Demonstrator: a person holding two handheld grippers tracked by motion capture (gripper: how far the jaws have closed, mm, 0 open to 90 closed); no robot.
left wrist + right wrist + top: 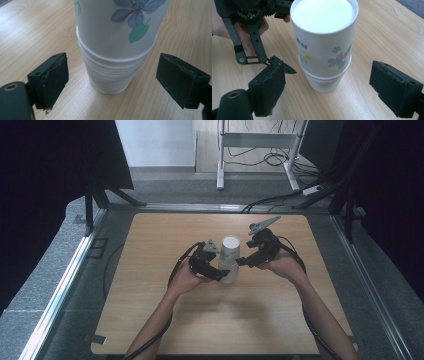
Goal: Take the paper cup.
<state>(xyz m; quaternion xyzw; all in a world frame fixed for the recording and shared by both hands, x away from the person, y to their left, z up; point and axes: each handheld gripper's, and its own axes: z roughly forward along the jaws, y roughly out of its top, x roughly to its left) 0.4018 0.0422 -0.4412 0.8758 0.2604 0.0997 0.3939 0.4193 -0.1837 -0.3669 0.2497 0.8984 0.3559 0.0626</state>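
My left hand-held gripper (112,82) stands released: pads either side of the stack of paper cups (117,50), low down, not touching. My right hand-held gripper (329,90) likewise stands released around the stack, gaps both sides. Stack sits upside down on the table (165,330), top cup flower-printed. Beyond it, the left hand (249,32).

Stack of white paper cups (229,258), nested upside down, standing upright near the middle of the desk (150,320). Topmost printed with purple flowers and green leaves; ribbed rims bunched at the base
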